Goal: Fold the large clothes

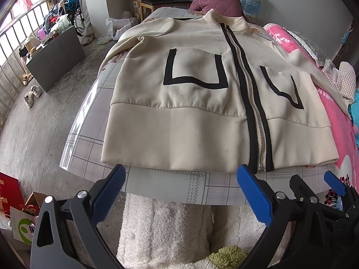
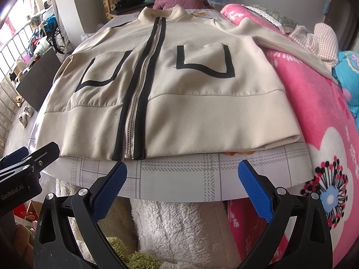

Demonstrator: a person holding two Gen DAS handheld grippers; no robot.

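Because the cream zip-up jacket lies flat, front up and zipped on the tabletop, ready for folding, the left gripper and right gripper hover at its hem, fingers wide and empty.

Soft daylight enters from the window at left, overexposed there; shadows stay faint. Both fisheye views bend strongly, with dark vignetted corners and sharp centres.

A worktop with a grey plaid cover fills mid-frame; a cream zip jacket lies flat on it.
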